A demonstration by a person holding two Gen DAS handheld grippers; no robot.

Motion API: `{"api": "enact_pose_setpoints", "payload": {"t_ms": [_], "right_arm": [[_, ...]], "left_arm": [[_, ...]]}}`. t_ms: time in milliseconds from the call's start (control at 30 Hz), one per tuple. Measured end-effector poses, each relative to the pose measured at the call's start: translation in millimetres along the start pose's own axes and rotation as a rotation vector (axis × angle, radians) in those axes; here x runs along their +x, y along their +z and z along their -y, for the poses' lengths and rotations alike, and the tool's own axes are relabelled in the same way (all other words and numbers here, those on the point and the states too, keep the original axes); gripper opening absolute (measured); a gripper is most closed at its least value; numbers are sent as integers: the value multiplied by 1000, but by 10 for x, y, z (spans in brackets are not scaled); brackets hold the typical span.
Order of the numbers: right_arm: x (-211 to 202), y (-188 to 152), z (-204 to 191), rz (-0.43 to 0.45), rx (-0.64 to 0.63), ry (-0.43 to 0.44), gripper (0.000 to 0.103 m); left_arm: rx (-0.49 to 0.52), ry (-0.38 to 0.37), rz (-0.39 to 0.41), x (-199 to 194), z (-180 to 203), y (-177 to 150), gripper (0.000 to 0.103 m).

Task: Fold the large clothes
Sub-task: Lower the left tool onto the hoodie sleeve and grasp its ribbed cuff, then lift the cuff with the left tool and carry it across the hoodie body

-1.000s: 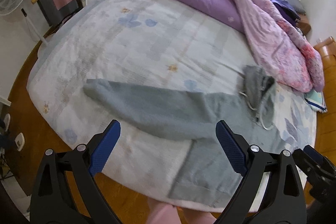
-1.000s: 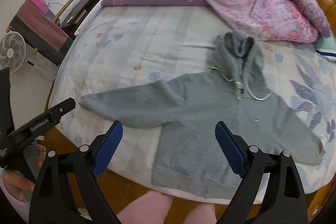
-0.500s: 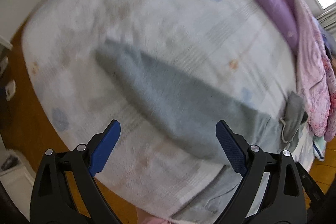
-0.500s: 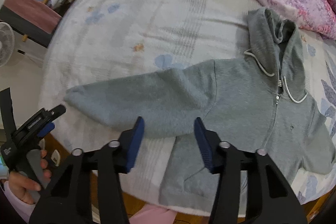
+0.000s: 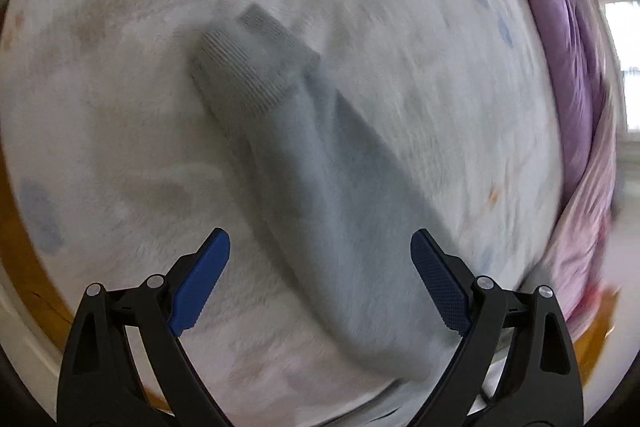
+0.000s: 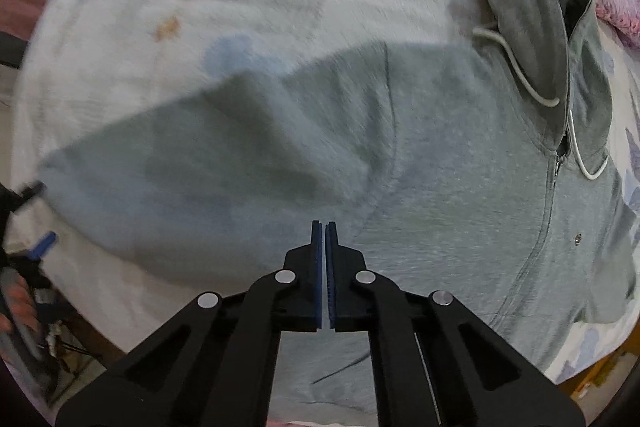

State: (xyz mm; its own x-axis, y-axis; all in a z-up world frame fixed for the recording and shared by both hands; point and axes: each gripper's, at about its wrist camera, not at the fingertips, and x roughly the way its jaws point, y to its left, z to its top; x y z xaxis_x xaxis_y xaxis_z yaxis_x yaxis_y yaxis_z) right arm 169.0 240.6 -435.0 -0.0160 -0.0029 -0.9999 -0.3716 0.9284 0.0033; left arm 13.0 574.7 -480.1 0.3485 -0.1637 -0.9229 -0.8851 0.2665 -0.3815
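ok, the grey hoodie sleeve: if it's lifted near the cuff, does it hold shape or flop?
Probably flops: the sleeve lies limp and flat on the bedsheet, soft knit with no stiff part. The rest of the hoodie would likely drag behind, since it is spread wide. The ribbed cuff should grip well, not slip.

Soft daylight from a window (image 5: pixel 624 67) at my left view's right edge, both pics smeared w/ motion blur, fisheye bending the edges, faint shadow under the hoodie (image 6: pixel 460 167) sleeve.
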Motion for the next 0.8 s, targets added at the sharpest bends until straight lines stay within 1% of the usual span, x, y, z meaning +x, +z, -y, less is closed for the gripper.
{"api": "enact_pose_setpoints", "payload": {"t_ms": [33,67,100,167,233,367,400,433,500,533,600,633,700,733,800], "right_arm": [[45,-6,20,-9,4,-4,1],[92,-17,42,-17,10,-6,1],[131,-30,61,-23,15,-6,1],[180,-54,84,-31,24,2,0],[202,-82,99,-32,25,7,0],[216,-143,132,-30,31,25,0],[220,-166,121,-28,30,28,0],[213,-170,118,-28,30,30,0],[240,-196,140,-36,34,45,0],[259,-209,147,-37,38,52,0],[288,-230,207,-39,54,70,0],[290,-240,230,-39,61,78,0],[285,-262,275,-37,75,110,0],[289,-264,288,-38,77,131,0],[240,-206,265,-38,61,173,0]], "left_arm": [[-15,4,12,14,-36,59,91],[-24,10,25,28,-68,124,86],[-34,12,36,41,-97,181,79],[-52,17,41,97,-146,287,78],[-75,0,44,157,-195,374,67],[-65,26,52,233,-236,508,57],[-53,44,53,236,-243,511,50],[-29,78,58,236,-217,488,47],[7,111,76,224,-197,463,37],[41,137,90,222,-174,444,33],[81,146,107,233,-115,433,18],[112,146,115,222,-79,433,17],[150,172,122,240,16,454,14],[178,196,141,210,84,442,13],[223,216,194,105,211,405,13]]}}
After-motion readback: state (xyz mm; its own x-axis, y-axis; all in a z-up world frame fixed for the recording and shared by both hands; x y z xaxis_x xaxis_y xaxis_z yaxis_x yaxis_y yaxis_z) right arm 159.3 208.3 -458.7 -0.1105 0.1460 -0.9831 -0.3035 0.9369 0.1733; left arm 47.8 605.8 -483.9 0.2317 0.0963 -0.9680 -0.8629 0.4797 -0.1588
